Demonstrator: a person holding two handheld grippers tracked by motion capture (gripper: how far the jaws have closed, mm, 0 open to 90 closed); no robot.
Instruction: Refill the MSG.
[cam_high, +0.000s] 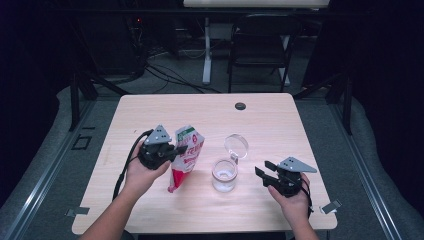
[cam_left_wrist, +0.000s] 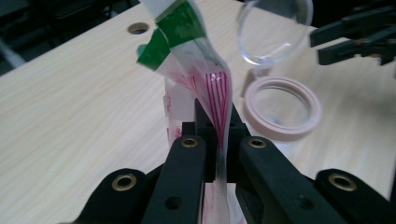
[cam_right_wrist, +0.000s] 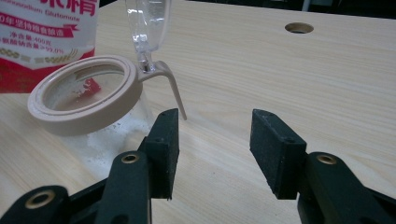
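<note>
A red, white and green seasoning bag (cam_high: 186, 155) hangs tilted over the table, left of a clear glass jar (cam_high: 224, 175). My left gripper (cam_high: 181, 149) is shut on the bag's upper side; in the left gripper view the bag (cam_left_wrist: 212, 93) is pinched flat between the black jaws. The jar has a beige rim (cam_right_wrist: 81, 95) and its clear lid (cam_high: 236, 146) is flipped up and open; white powder lies in the bottom. My right gripper (cam_high: 265, 170) stands open just right of the jar, nothing between its pads (cam_right_wrist: 166, 147).
The wooden table (cam_high: 210, 115) has a round cable hole (cam_high: 240, 106) near its far edge. A dark chair (cam_high: 260, 45) and a white table leg stand on the floor beyond it. Metal clips sit at the table's near corners.
</note>
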